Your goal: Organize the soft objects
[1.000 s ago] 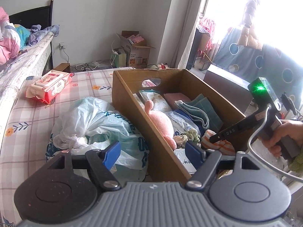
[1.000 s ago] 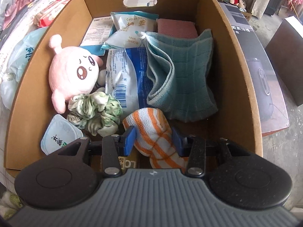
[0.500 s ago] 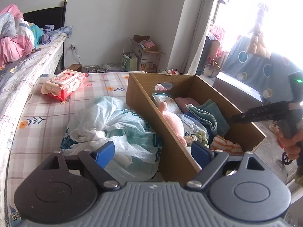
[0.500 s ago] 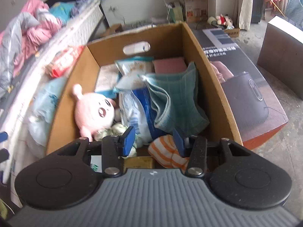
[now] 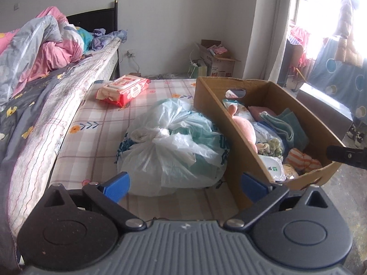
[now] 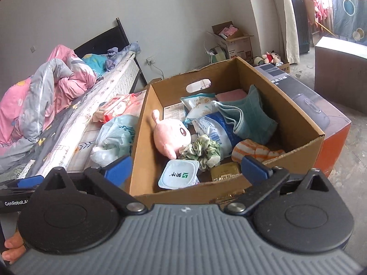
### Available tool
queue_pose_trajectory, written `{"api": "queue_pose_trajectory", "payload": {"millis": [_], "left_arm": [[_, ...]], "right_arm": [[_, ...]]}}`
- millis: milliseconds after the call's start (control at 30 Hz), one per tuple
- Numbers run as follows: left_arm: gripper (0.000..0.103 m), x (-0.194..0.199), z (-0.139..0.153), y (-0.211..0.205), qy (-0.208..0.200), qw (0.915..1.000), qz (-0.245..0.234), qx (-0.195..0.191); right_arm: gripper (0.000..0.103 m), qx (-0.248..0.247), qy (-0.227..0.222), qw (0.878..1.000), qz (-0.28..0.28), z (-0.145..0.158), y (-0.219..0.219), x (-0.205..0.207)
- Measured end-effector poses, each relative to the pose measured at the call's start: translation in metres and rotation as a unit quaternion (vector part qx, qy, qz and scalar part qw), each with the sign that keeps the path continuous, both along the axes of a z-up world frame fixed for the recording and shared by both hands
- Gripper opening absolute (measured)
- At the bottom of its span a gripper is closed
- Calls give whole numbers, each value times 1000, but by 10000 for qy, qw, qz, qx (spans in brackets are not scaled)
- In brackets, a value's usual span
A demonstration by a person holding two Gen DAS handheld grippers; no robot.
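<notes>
Both claws, left claw [image 5: 184,184] and right claw [image 6: 187,168], are opening and empty; orange-striped cloth [image 6: 257,152] lies at the cardboard box's [image 6: 300,119] near edge; next target, likely the tied plastic bag [image 5: 174,144].

The plaid mattress [image 5: 96,135] bears a tied plastic bag [image 5: 174,146], wipes pack [image 5: 125,88] (red) and cardboard box [image 5: 229,142]

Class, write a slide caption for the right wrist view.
Opening right gripper, empty, above brown cardboard box holding pink plush toy and orange-striped cloth.
</notes>
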State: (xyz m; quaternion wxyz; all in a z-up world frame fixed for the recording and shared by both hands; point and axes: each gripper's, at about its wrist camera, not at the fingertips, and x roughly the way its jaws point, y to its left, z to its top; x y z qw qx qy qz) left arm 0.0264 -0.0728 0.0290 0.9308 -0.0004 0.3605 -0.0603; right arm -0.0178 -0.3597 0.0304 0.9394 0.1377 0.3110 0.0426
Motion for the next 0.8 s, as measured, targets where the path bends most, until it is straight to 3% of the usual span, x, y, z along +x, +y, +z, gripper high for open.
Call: {"api": "queue_pose_trajectory", "payload": {"millis": [233,433,800], "left_arm": [[103,-8,-19,-11,245,9986,188,432],[103,-9,-27,-17,524,9981,176,257],[102,-6,-18,-29,518,9982,165,269]], "right_arm": [[102,-499,268,9984,74,-13,25,-24],[102,-575,454,9971,190,-16,42,-22],[102,-935,800,9922,201,-25,54,-6]]}}
